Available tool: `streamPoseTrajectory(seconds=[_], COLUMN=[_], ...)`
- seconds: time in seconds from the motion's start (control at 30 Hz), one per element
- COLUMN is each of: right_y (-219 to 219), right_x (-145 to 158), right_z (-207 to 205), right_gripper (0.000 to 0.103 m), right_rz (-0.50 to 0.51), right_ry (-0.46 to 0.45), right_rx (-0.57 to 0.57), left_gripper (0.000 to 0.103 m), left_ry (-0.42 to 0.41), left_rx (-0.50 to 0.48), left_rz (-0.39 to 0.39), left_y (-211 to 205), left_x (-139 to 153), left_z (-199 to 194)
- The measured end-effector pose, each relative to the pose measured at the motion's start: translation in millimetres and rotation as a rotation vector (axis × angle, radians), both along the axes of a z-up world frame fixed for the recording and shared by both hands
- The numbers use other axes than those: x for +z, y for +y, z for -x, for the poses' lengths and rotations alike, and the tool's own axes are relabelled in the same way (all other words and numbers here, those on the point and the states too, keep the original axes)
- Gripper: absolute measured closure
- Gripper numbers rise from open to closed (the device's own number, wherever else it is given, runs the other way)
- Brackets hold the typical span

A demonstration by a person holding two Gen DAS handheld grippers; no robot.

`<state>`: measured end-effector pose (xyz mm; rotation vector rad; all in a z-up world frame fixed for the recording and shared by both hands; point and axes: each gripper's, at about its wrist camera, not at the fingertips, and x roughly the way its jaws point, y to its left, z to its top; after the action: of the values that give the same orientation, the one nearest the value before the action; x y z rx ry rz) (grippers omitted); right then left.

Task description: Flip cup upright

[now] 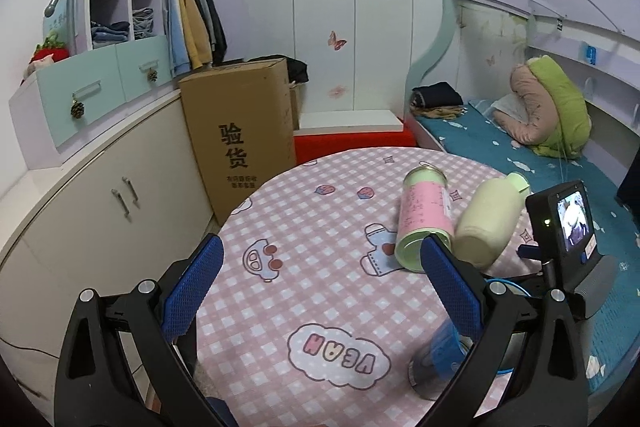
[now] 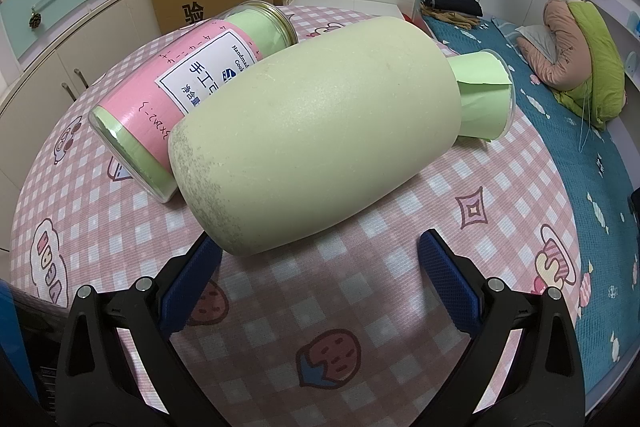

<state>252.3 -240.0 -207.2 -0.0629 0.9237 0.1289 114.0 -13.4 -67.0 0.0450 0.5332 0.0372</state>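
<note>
Pale-green and matte, the cup (image 2: 316,131) is lying on its side on the bench (image 2: 400,247), so nothing of the flip is showing as done yet: it is resting on the pink checked cloth with its flat base turned toward the right wrist camera and its narrow neck, wrapped in green paper, pointing away toward the bed (image 2: 580,147). Just beside it, and apparently touching it along one flank, a pink-labelled jar (image 2: 192,95) is also lying on its side. Grasping, lifting and standing the cup on its base all seem to be left to do.

The right hand-held gripper (image 2: 320,267) is sitting spread wide, holding nothing, with the cup's base just ahead of and between its blue fingers (image 2: 444,275); the left finger is partly hidden under the base's lower edge, though whether it is touching cannot be told.

The left hand-held gripper (image 1: 320,279) is likewise spread and empty, hanging over bare cloth. In its view the cup (image 1: 486,223) is lying off to the right beyond its right finger, near but apart, with the jar (image 1: 426,215) between.
</note>
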Motion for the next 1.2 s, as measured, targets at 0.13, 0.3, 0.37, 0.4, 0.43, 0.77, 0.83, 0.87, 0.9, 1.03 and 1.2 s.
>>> streamPoseTrajectory(seconds=[0.13, 0.3, 0.37, 0.4, 0.43, 0.77, 0.83, 0.87, 0.9, 1.03, 1.2], right_y=[0, 0, 0, 0, 0, 0, 0, 0, 0, 0, 0], right_x=[0, 0, 0, 0, 0, -1, -1, 0, 0, 1, 0], right_z=[0, 0, 0, 0, 0, 0, 0, 0, 0, 0, 0], right_gripper=[0.005, 0.005, 0.005, 0.005, 0.005, 0.005, 0.005, 0.005, 0.005, 0.005, 0.005], right_rz=[0.000, 0.000, 0.000, 0.000, 0.000, 0.000, 0.000, 0.000, 0.000, 0.000, 0.000], right_ry=[0.000, 0.000, 0.000, 0.000, 0.000, 0.000, 0.000, 0.000, 0.000, 0.000, 0.000], right_rx=[0.000, 0.000, 0.000, 0.000, 0.000, 0.000, 0.000, 0.000, 0.000, 0.000, 0.000], left_gripper=[0.008, 0.008, 0.008, 0.008, 0.008, 0.008, 0.008, 0.008, 0.008, 0.008, 0.008], left_ry=[-0.005, -0.005, -0.007, -0.009, -0.015, -0.011, -0.011, -0.012, -0.013, -0.014, -0.014], left_rx=[-0.012, -0.023, -0.028, -0.029, -0.028, -0.024, -0.024, -0.024, -0.020, -0.021, -0.023], left_rz=[0.000, 0.014, 0.019, 0.016, 0.014, 0.022, 0.022, 0.021, 0.020, 0.023, 0.025], left_y=[-4, -1, -1, -1, -1, 6, 7, 8, 8, 9, 10], left_x=[-1, -1, 0, 0, 0, -2, -2, -2, -2, -2, -3], left_z=[0, -1, -1, 0, 0, -2, -1, -2, -2, -2, -2])
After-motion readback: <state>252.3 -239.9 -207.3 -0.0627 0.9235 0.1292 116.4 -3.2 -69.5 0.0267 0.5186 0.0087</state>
